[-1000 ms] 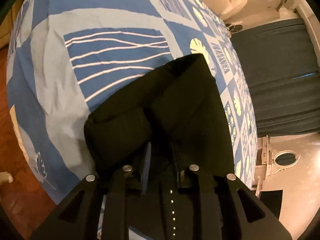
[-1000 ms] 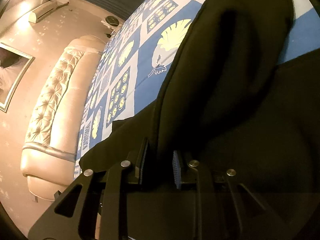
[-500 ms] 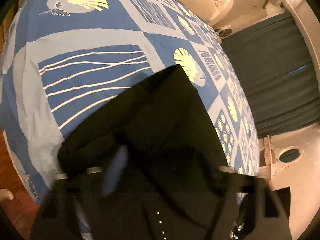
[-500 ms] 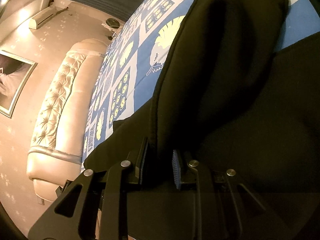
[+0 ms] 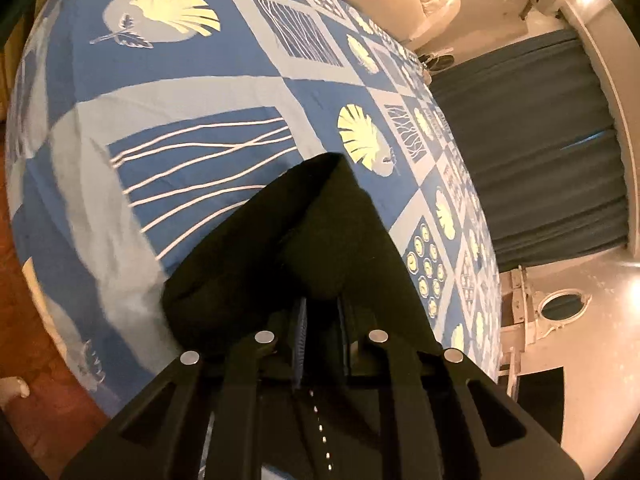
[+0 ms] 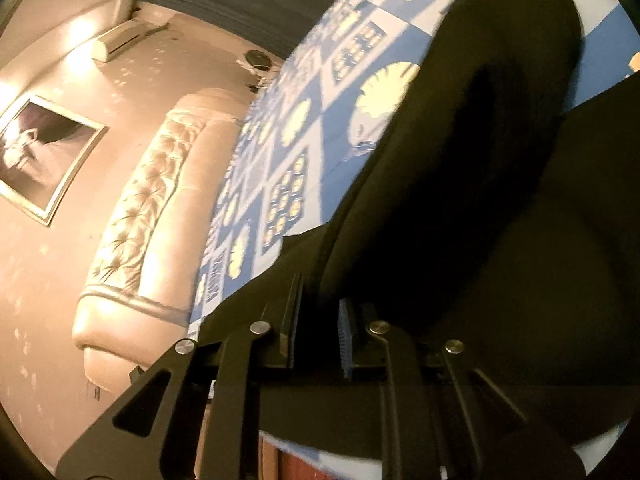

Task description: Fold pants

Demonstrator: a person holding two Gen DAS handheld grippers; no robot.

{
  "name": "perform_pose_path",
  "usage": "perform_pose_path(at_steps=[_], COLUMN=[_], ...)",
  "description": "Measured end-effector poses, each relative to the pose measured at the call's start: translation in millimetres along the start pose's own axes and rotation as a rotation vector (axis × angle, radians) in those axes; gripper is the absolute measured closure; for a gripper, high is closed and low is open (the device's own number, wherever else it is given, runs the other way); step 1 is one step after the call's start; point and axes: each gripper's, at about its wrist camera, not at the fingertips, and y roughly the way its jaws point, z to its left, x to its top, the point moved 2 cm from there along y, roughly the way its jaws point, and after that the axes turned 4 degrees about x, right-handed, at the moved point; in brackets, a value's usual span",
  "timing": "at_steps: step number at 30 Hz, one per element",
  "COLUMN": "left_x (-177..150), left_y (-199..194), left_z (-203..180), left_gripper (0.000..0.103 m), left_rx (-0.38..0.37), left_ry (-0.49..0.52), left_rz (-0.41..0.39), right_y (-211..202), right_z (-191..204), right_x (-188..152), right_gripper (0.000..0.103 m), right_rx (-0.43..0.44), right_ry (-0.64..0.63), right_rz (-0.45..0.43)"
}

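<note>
I found no word, number, label or brand that I could read anywhere in either of my two views; the blue and white patterned bedspread carried only shell and line motifs, no lettering.

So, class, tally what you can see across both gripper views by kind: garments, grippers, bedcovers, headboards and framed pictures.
Black pants: 1
Grippers: 2, the left gripper and the right gripper, both closing on the pants
Blue patterned bedcover: 1
Tufted headboard: 1
Framed picture: 1
Total: 6
</note>
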Motion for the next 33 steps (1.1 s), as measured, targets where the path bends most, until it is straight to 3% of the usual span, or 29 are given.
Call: perform_pose_path(at_steps=[5,9,13,18,21,23,25,26,27,29,30,33], left_x=[-3.8,-14.5,-17.6,-17.1,-20.1,-22.9,-24.9,-26.0,-27.6,-29.2,-30.8,-34.8], left_y=[-12.1,-1.6,0.9,-2.1,-10.3,-18.7,-27.3,-31.7,-36.6,-40.4,-38.3,-21.8], left_z=[11.8,38.4,53.3,53.4,49.1,47.5,48.5,48.3,47.8,48.3,47.4,47.8], left_gripper=[0.09,0.09,0.089,0.088,0.082,0.066,0.044,0.037,0.019,0.015,0.015,0.015], left_rx=[0.006,0.053,-0.018,-0.042,-0.012,0.037,0.07,0.083,0.099,0.085,0.049,0.042], left_ry=[0.017,-0.009,-0.048,-0.03,0.017,0.037,0.048,0.052,0.054,0.029,0.002,-0.057], left_rz=[-0.006,0.031,0.031,0.035,0.02,0.008,-0.013,-0.021,-0.027,-0.021,0.008,0.108], right_y=[-17.3,-15.5,-13.1,-11.2,-18.5,-30.1,-44.2,-53.4,-61.0,-72.1,-72.0,-54.2], right_z=[-6.8,-25.1,-35.4,-32.1,-31.8,-26.4,-17.9,-11.8,-6.7,2.7,7.0,9.7], right_x=[-29.0,-52.9,-63.4,-62.6,-60.3,-57.4,-47.7,-35.0,-20.3,17.9,41.1,116.7], right_gripper=[0.088,0.088,0.088,0.088,0.083,0.077,0.076,0.07,0.064,0.04,0.036,0.027], right_rx=[-0.014,-0.061,-0.097,-0.114,-0.106,-0.117,-0.133,-0.149,-0.163,-0.197,-0.228,-0.357], right_ry=[-0.003,0.026,0.03,0.007,0.022,0.002,-0.039,-0.067,-0.087,-0.125,-0.151,-0.221], right_rz=[0.034,0.071,0.084,0.106,0.112,0.1,0.076,0.054,0.028,-0.032,-0.042,-0.065])
